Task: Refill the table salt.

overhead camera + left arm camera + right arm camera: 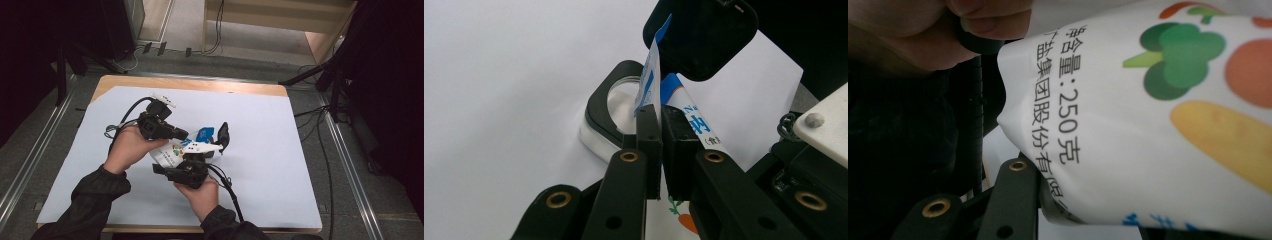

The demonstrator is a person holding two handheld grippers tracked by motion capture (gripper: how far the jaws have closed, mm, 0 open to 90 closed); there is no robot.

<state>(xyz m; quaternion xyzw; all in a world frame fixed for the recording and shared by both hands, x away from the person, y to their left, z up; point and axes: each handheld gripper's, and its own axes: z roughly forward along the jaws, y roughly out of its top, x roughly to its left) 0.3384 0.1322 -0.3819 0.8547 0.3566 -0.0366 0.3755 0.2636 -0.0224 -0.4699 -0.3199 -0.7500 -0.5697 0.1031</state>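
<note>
Nearest me, both hands hover over the middle of the table (280,165), toward its near edge. My left gripper (660,150) pinches the blue top edge of the white bag (172,154); my right gripper (202,150) clamps the bag's printed body.

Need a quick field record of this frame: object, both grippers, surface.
object: white printed bag, vegetable pictures, blue top edge
left gripper: shut on the bag's top edge
right gripper: around the bag's body, held
nearby: clear container with black rim behind the bag
surface: white sheet on the table
hands: person's left hand, right hand
</note>
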